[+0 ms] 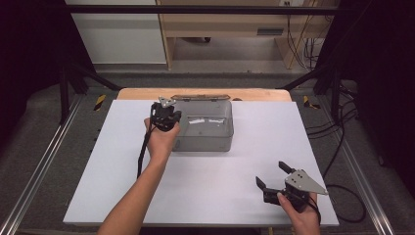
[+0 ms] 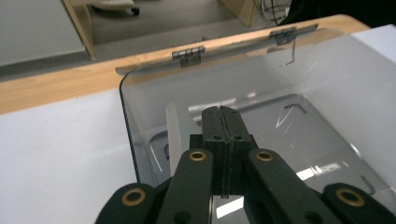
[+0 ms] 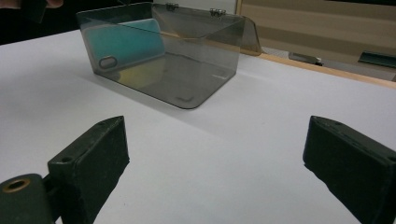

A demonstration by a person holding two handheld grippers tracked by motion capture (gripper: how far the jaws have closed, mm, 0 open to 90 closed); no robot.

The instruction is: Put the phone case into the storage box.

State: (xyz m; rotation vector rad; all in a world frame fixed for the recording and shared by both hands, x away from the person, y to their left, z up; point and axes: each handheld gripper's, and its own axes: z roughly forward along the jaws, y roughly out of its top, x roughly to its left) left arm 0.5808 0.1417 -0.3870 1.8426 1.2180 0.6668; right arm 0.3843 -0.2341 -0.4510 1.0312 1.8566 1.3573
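High view: a smoky transparent box (image 1: pixel 205 128) stands on the white tabletop (image 1: pixel 205 186) toward 12 o'clock, its hinged lid (image 1: pixel 199 97) thrown back over the far wooden edge. The left gripper (image 1: pixel 166 116) hovers at the box's 9 o'clock wall, held in the person's left hand (image 1: pixel 159 139). The right gripper (image 1: pixel 274 176) rests near 5 o'clock on the tabletop, well apart from the box, in the right hand (image 1: pixel 298 215).

Left gripper view: the 2 black fingers (image 2: pixel 212 128) are pressed flat together with nothing visible between them, their tips above the box's open interior just inside its rim (image 2: pixel 128 112); a pale upright strip (image 2: pixel 177 130) shows just beside them, its nature unclear. 2 metal hinges (image 2: pixel 188 54) join the lid to the back wall.

Right gripper view: its fingers (image 3: pixel 93 154) stand wide apart, empty, over bare tabletop. Beyond them a teal phone case (image 3: pixel 133 44) with an oval camera cutout leans inside the box against 1 wall.
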